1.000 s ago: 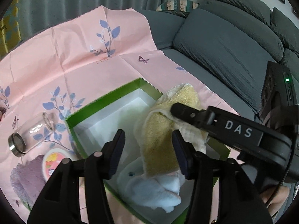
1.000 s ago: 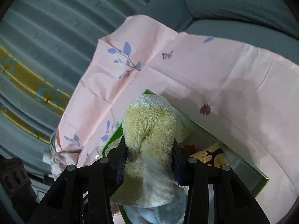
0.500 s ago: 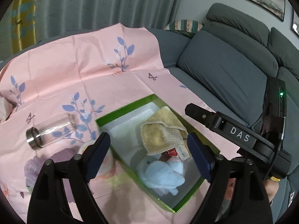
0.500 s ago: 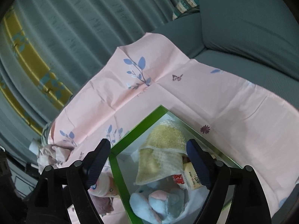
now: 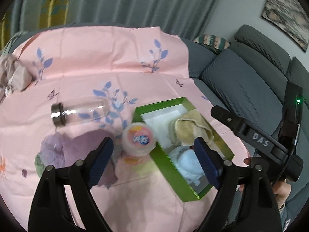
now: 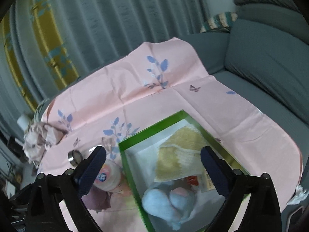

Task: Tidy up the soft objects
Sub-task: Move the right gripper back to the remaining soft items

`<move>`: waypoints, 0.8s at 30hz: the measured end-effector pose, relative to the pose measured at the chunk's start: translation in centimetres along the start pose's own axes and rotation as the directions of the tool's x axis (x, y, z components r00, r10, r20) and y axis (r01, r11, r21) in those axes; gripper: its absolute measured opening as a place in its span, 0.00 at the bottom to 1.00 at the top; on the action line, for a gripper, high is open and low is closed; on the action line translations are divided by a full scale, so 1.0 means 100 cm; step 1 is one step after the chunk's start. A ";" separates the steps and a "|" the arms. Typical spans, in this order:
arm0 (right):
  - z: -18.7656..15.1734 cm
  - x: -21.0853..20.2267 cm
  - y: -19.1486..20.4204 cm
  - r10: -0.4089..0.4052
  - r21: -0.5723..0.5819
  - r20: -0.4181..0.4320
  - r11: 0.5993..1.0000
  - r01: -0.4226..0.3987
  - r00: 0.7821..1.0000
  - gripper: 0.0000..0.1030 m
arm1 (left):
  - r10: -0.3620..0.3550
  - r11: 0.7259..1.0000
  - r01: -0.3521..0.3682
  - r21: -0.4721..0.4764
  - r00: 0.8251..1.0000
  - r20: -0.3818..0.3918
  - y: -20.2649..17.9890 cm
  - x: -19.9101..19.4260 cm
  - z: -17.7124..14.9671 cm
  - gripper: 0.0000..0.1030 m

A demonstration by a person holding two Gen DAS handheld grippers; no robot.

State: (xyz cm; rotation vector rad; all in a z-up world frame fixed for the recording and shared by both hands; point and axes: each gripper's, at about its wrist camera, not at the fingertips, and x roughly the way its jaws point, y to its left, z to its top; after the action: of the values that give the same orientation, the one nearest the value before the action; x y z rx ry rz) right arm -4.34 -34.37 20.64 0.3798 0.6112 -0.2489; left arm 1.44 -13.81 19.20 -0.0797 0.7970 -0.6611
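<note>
Sofa: a grey fabric sofa (image 5: 249, 81) fills the right side and runs under the cloth.
Cloth: a pink sheet printed with blue leaf sprigs (image 5: 108, 58) is spread flat over the seat, and everything else lies on it.
Box: an open green cardboard box with a white inside (image 6: 123, 154) sits on the pink sheet, toward its right half.
Towel: a folded yellow terry towel (image 6: 179, 154) lies inside the green box, in the far half.
Soft toy: a pale blue plush toy with a pink patch (image 6: 166, 203) lies inside the box, in the near half, just beside the towel.
Purple cloth: a crumpled lilac soft cloth (image 5: 56, 150) lies on the sheet, left of the box and outside it.
Bottle: a clear glass bottle with a steel cap (image 5: 77, 114) lies on its side beyond the lilac cloth.
Tub: a small round pink tub with a printed lid (image 5: 139, 140) stands touching the box's left wall.
Left gripper: the left gripper (image 5: 154, 162) hovers above the tub and box, jaws spread wide, nothing between them.
Right gripper: the right gripper (image 6: 154, 170) hangs over the box, jaws opening wide, clear of the towel below and gripping nothing.
</note>
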 end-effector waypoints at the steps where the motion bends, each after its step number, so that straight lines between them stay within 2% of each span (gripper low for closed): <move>1: -0.001 0.001 0.005 0.011 -0.014 -0.017 1.000 -0.011 1.000 0.96 | 0.004 1.000 -0.004 -0.013 1.000 -0.001 0.006 -0.002 -0.002 0.82; 6: -0.007 0.001 0.027 0.016 -0.077 -0.028 0.997 -0.018 0.999 0.96 | 0.046 0.998 -0.046 -0.052 0.999 -0.003 0.037 -0.013 -0.015 0.84; 9: -0.010 -0.001 0.040 0.034 -0.119 -0.032 0.992 -0.037 0.999 0.96 | 0.090 0.993 -0.089 -0.083 0.996 0.002 0.059 -0.023 -0.024 1.00; 13: -0.014 -0.007 0.055 0.046 -0.158 -0.022 0.986 -0.049 0.999 0.96 | 0.139 0.980 -0.138 -0.145 0.990 0.002 0.098 -0.041 -0.044 0.99; 17: -0.016 -0.012 0.069 0.085 -0.179 -0.022 0.980 -0.088 0.996 0.96 | 0.196 0.942 -0.184 -0.281 0.981 0.015 0.149 -0.066 -0.070 0.99; 19: -0.018 -0.014 0.079 0.129 -0.186 -0.037 0.973 -0.133 0.991 0.96 | 0.211 0.925 -0.197 -0.325 0.977 0.009 0.166 -0.075 -0.081 0.99; 24: -0.031 -0.007 0.116 0.264 -0.222 -0.123 0.932 -0.286 0.957 0.96 | 0.280 0.868 -0.247 -0.431 0.960 0.014 0.203 -0.102 -0.116 0.99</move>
State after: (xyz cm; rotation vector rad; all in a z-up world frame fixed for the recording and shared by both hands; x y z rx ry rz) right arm -2.52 -22.54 21.87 0.2418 0.6616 0.1118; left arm -1.15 10.24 11.30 -0.3864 0.8494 -0.2126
